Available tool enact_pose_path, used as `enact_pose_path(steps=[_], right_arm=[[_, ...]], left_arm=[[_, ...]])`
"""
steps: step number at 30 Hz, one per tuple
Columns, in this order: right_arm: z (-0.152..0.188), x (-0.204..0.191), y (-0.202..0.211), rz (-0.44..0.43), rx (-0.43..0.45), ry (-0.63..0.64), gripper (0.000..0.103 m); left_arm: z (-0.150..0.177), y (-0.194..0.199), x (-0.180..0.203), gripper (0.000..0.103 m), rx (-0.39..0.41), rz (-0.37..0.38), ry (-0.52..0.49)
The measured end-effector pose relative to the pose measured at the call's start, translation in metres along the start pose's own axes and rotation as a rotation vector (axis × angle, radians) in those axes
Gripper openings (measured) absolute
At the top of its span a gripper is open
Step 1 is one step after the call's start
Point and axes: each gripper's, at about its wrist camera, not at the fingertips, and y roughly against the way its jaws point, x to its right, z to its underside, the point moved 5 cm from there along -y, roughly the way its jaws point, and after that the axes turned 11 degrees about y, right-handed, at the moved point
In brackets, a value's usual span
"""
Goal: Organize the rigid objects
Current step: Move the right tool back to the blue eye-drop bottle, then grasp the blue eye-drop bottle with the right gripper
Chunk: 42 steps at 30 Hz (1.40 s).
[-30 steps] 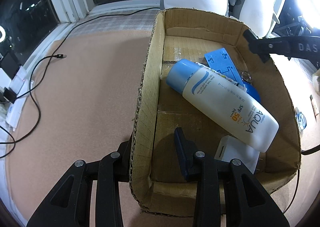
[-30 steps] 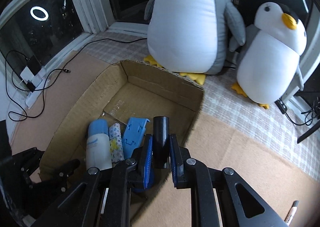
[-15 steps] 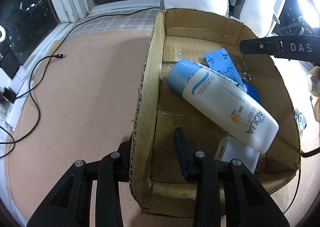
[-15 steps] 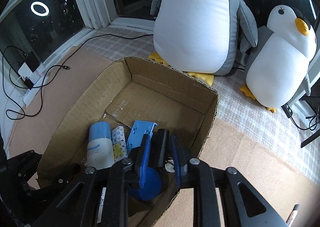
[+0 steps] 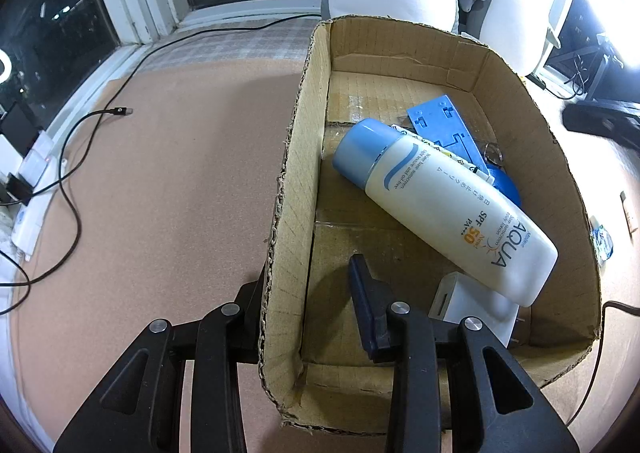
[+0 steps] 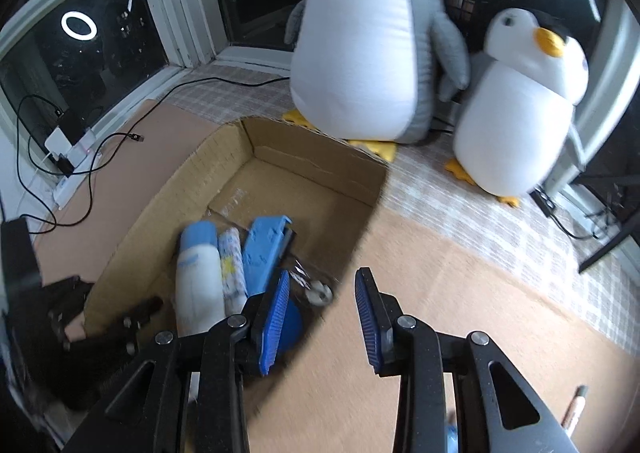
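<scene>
Two tongs: both are working at one open brown cardboard box [image 5: 560,181].
Left tongs [image 5: 308,293]: they are clamping the box's near-left wall, one finger sitting outside and the other inside, nearly closed on the cardboard.
Right tongs [image 6: 322,311]: their jaws are opening, with nothing between the blue ribbed pads [image 6: 276,313]; they are hanging over the box's right rim and the tan surface [image 6: 460,273].
Box contents: a white sunscreen bottle with a pale blue cap [image 5: 440,205] is lying diagonally; a blue flat plastic bracket [image 5: 444,129], a small patterned tube [image 6: 232,269], a blue round lid [image 5: 506,185] and a white rectangular block [image 5: 472,305] are lying around it.
Background: two plush penguins [image 6: 372,53] are standing by the window.
</scene>
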Motion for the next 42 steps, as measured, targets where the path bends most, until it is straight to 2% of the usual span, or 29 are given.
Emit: enact_pose_path(steps=[10,21,31,42], right_arm=[[0.065,0.053,0.034,0.062,-0.040,-0.126,0.031],[0.121,0.082,0.042,0.086,-0.099,-0.209,0.034],[0.146,0.082,0.032,0.079,-0.158,-0.201,0.043],[0.155,0.080,0.010,0.078,-0.213,-0.182,0.043]], left_arm=[[0.000,0.000,0.000,0.033,0.001,-0.003,-0.003],[0.000,0.000,0.000,0.033,0.001,-0.004,-0.002],[0.000,0.000,0.000,0.033,0.001,-0.004,-0.002],[-0.001,0.000,-0.001,0.034,-0.002,0.002,0.001]])
